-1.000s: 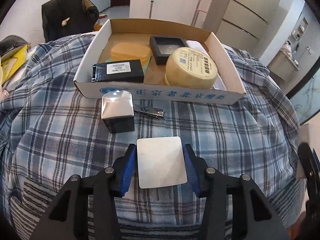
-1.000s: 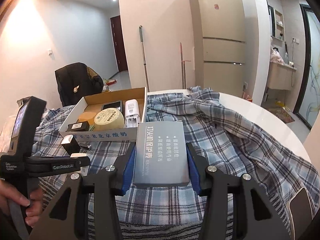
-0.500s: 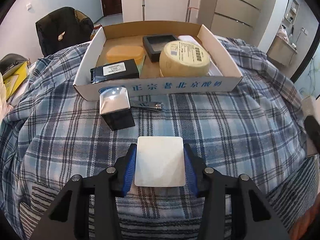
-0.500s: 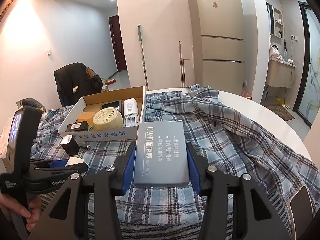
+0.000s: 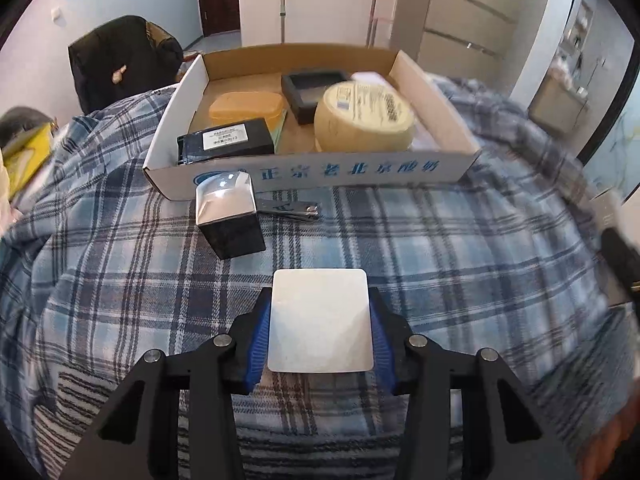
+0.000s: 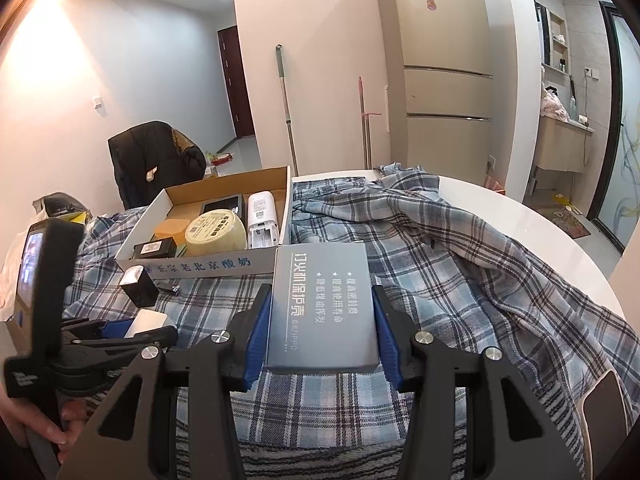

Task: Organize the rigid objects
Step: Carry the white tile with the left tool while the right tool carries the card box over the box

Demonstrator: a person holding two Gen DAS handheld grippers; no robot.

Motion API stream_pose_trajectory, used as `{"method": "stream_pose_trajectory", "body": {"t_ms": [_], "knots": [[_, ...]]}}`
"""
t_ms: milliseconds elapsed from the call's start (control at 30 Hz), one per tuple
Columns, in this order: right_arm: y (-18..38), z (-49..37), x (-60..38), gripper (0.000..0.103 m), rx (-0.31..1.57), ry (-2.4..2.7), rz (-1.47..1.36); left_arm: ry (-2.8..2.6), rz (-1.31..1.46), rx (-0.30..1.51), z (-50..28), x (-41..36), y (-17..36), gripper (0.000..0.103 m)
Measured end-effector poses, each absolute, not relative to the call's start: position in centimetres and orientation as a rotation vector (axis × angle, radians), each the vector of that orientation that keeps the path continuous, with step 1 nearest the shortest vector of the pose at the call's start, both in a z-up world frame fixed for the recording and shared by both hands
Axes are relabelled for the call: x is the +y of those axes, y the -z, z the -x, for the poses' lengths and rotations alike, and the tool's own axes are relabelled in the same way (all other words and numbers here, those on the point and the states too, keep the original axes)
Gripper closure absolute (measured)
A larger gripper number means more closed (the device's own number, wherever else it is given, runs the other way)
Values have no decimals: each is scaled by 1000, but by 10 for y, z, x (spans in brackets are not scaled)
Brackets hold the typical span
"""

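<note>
Above the plaid cloth on the table, the left gripper clamped a white square piece between its blue fingers. The right gripper gripped a grey printed box the same way. Ahead sat the cardboard tray holding a round yellow tin; a mirrored black cube stood just before it, beside nail clippers.
</note>
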State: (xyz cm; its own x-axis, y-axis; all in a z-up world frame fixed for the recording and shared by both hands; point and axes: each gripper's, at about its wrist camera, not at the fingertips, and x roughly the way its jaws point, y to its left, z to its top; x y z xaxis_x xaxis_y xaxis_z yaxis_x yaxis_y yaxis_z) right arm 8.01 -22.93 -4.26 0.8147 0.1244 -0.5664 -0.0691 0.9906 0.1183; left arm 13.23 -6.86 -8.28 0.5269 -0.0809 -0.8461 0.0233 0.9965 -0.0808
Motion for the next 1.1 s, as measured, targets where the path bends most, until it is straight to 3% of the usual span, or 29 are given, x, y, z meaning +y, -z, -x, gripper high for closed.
{"method": "stream_pose_trajectory", "body": {"t_ms": [133,500,1100], "knots": [[38,-77,-230,57,575,-102,-99,59,19,876,-111,-63,49,56],[2,-70,-235,57,545,-108,-98,44,37,731,-84,-20,-24,56],[-123,-125,-208,57,336,-181,-110,83,116,482,-116,5,-143,56]]}}
